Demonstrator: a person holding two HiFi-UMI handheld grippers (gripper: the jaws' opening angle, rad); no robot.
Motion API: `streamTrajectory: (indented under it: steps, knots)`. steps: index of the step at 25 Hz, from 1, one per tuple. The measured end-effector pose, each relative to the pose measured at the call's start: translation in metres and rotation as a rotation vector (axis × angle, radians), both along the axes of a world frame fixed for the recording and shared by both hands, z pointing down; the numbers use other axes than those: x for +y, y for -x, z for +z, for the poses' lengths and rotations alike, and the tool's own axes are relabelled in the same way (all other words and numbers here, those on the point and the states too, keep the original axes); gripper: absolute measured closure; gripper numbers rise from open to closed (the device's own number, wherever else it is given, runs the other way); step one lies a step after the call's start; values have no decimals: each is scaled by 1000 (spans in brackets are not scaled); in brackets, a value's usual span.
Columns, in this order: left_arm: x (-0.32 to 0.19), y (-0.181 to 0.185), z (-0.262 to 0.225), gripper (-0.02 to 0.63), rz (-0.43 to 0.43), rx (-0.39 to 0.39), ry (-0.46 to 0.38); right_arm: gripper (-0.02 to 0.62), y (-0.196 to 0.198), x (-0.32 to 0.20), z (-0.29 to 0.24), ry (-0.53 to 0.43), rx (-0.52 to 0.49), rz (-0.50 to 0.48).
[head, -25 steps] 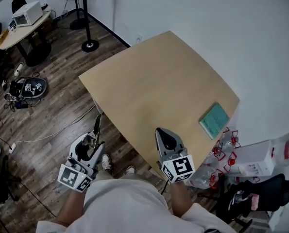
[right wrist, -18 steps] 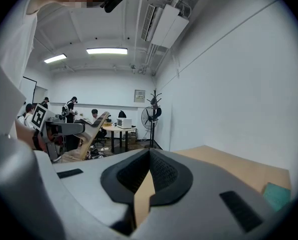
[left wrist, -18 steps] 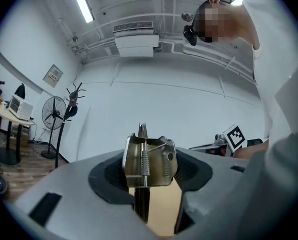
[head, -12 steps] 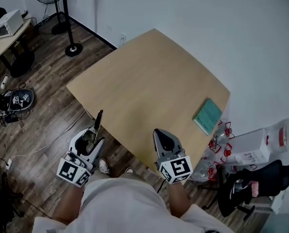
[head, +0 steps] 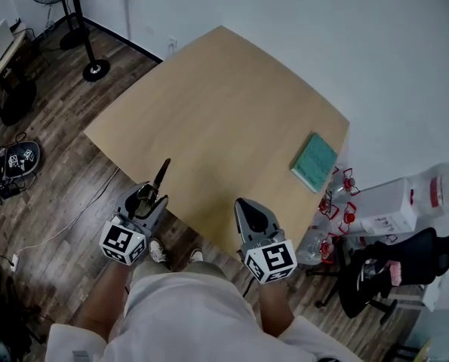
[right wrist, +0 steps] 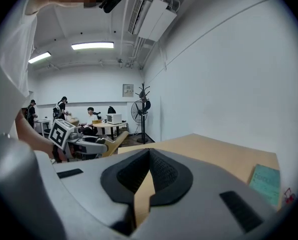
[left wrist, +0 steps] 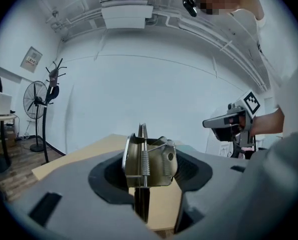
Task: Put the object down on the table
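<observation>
Two tongs noted. Left tongs [head: 147,202] clenched on a metal tool [left wrist: 149,156], carried at the near edge of the counter [head: 232,104], not yet set down; the grip across its sprung body likely steadies it. Its long axis follows the jaws, slim dark end pointing forward over the counter. Right tongs [head: 254,216] closed, empty.

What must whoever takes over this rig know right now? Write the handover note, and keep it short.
Left gripper: shut on a brass-coloured metal tool with a coil spring, held in the air just off the near edge of the light wooden table.
Right gripper: shut, empty, over the table's near edge.
Teal notebook: lying flat near the table's right edge, nothing touching it.
Done: the tool is in hand.
Left: bring it over the table, set it down, open the jaws.
</observation>
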State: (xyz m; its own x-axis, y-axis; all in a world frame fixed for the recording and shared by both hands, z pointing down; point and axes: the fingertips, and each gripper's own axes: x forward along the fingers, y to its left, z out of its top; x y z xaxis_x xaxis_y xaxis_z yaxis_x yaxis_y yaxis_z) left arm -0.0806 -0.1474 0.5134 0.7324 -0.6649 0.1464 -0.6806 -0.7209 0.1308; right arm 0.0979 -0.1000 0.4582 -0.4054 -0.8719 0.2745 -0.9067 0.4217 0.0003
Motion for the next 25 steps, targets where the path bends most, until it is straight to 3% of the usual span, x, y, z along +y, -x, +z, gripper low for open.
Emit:
streamTrajectory:
  steps: [10,17,22,25]
  knots:
    - [-40,-37,99,380,87,-284,84,597,-22,8,9,28,4,40]
    - [-60,-43,145,380,111,-422,135,597,-35,21,18,64,14,80]
    - [-71,-53,172,380,146,-493,125,597,-41,22,18,66,24,93]
    - [-71,-58,186,380,194,-574,118,597,-40,23,18,72,29,101]
